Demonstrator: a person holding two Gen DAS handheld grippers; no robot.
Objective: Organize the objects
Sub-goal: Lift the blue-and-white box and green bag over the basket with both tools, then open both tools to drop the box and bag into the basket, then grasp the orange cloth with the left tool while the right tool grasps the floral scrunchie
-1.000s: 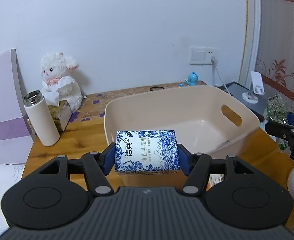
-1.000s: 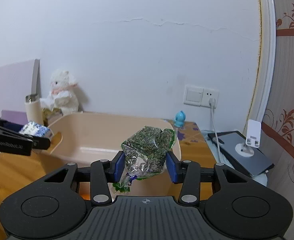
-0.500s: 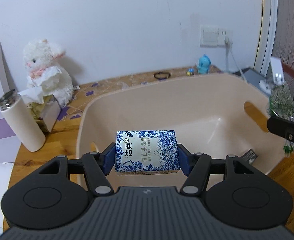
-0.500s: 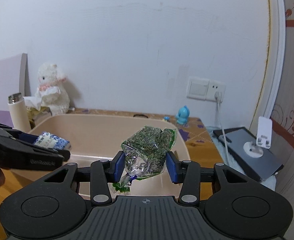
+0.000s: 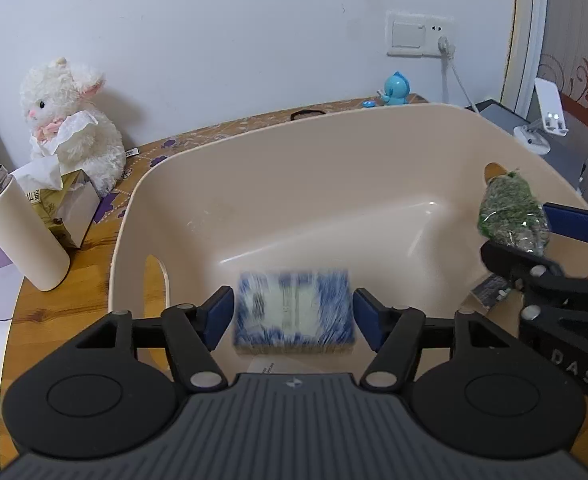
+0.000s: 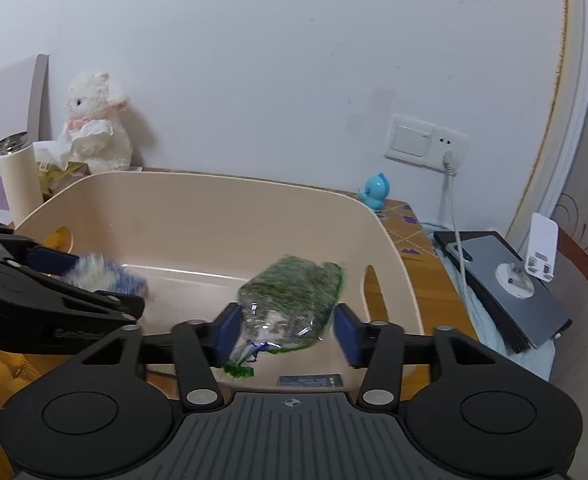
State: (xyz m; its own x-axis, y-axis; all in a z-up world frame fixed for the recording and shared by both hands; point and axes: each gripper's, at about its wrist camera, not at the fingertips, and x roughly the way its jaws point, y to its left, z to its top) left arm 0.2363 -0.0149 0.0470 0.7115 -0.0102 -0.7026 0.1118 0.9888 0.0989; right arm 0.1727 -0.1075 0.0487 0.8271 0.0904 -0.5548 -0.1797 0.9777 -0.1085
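Observation:
My left gripper (image 5: 293,312) is open over the near side of the beige plastic basin (image 5: 333,148). The blue-and-white tissue pack (image 5: 293,312) is blurred between its fingers, with gaps on both sides. It also shows blurred in the right wrist view (image 6: 106,276). My right gripper (image 6: 288,328) is open over the basin's (image 6: 198,188) right side. The green bag of dried herbs (image 6: 294,300) sits loose and blurred between its pads, and shows at the right in the left wrist view (image 5: 511,212).
A white plush lamb (image 5: 70,120), a tissue box (image 5: 58,204) and a cream flask (image 5: 22,236) stand left of the basin. A blue toy (image 5: 395,88) is at the back. A tablet (image 6: 509,284) and a white stand (image 6: 533,256) lie to the right.
Both grippers moved forward over the basin and opened. The tissue pack and the herb bag are now loose and blurred between the fingers.

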